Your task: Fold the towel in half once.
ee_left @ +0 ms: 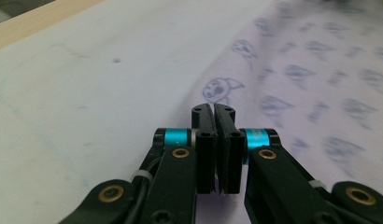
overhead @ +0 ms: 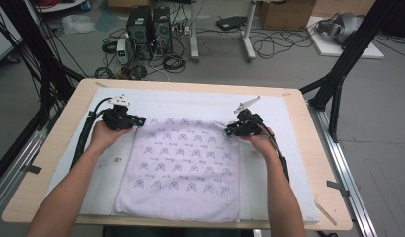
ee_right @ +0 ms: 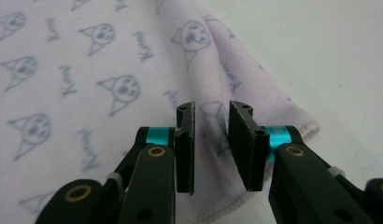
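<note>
White padding covers the table; your left gripper pinches the towel's far left corner, while your right gripper straddles its far right corner, jaws apart.

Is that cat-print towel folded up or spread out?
Spread out. The cat-print towel lies open and mostly flat on the white mat; only its far right corner bunches between the right hand-held gripper.
</note>
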### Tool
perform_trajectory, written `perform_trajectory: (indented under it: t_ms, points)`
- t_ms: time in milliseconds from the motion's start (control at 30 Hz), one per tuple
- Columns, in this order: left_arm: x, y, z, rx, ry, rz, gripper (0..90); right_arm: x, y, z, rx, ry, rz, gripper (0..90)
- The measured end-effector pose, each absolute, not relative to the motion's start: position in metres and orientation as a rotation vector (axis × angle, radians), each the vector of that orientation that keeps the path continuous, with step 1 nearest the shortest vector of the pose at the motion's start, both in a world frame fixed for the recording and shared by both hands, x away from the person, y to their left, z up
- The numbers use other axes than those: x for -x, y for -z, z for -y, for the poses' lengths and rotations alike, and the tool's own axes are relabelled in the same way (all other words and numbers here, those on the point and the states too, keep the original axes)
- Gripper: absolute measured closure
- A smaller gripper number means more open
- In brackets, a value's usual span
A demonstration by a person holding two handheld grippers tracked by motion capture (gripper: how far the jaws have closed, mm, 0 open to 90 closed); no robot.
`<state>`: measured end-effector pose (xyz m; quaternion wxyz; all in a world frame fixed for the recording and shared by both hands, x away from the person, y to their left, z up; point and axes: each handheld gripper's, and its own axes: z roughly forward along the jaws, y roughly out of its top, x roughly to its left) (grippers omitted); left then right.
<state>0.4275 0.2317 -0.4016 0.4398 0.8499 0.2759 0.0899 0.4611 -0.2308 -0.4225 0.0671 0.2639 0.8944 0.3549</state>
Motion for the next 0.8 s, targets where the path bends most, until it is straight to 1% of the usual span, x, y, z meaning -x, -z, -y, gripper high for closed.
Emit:
perform_trajectory:
  t_ms: [67,167,233,300,400,433,567,600,633,700,733,767,800]
  points:
    - [-0.412,0.404,-0.23,-2.177,-0.124,-0.62,80.7,-0.454,0.418,0.236,-0.801,-1.099,-2.686,70.6]
    - [-0.397,0.405,-0.229,-2.241,-0.026,-0.536,70.6,-0.446,0.408,0.244,-0.786,-1.153,-2.653,68.9]
    - [-0.395,0.4,-0.23,-2.229,-0.075,-0.546,67.7,-0.442,0.4,0.247,-0.77,-1.165,-2.615,68.7]
    - [-0.403,0.395,-0.229,-2.204,-0.13,-0.586,68.1,-0.442,0.396,0.248,-0.772,-1.171,-2.58,68.8]
    - [-0.417,0.393,-0.217,-2.196,-0.205,-0.648,70.3,-0.447,0.4,0.245,-0.795,-1.169,-2.567,68.3]
    - [-0.421,0.396,-0.212,-2.202,-0.219,-0.667,69.4,-0.449,0.404,0.243,-0.808,-1.156,-2.575,66.8]
    - [-0.433,0.414,-0.193,-2.279,-0.236,-0.738,59.9,-0.457,0.419,0.239,-0.861,-1.087,-2.614,63.9]
    - [-0.435,0.419,-0.19,-2.299,-0.222,-0.755,59.5,-0.459,0.423,0.239,-0.868,-1.084,-2.621,63.6]
    - [-0.436,0.424,-0.188,-2.335,-0.207,-0.754,62.6,-0.46,0.425,0.239,-0.883,-1.072,-2.629,63.5]
    - [-0.437,0.426,-0.188,-2.336,-0.174,-0.737,75.3,-0.462,0.43,0.236,-0.887,-1.034,-2.649,63.7]
    - [-0.437,0.425,-0.188,-2.34,-0.189,-0.725,80.6,-0.462,0.432,0.235,-0.886,-1.024,-2.659,65.3]
    - [-0.437,0.425,-0.187,-2.338,-0.196,-0.72,82.4,-0.462,0.433,0.234,-0.881,-1.017,-2.667,69.2]
    - [-0.438,0.424,-0.188,-2.341,-0.19,-0.716,83.4,-0.463,0.432,0.234,-0.874,-1.016,-2.675,75.9]
